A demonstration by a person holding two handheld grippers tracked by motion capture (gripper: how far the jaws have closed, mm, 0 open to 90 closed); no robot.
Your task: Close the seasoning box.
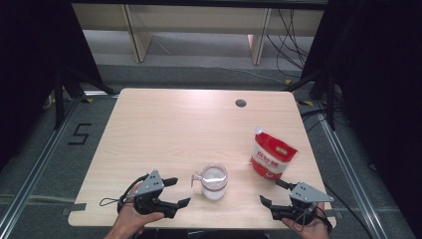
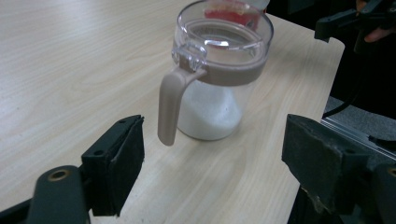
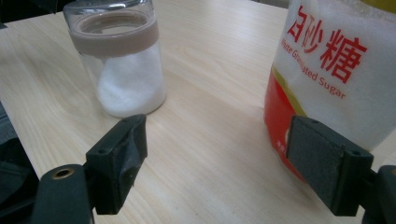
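So your left gripper [image 1: 176, 192] sits wide open, empty, sugar jar [image 1: 214, 181] at its 3 o'clock. Right gripper [image 1: 273, 192] gapes empty too, sugar bag [image 1: 271, 154] at 12.

Your light wood counter [image 1: 164, 129] stands on grey floor [image 1: 30, 149]; black curtains [image 1: 30, 50] flank pale furniture legs [image 1: 137, 35] behind.

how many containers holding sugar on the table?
2. A clear lidded jar with a handle stands near the front edge, between the two tools. A red and white sugar bag stands upright to its right. Nothing seems hidden.
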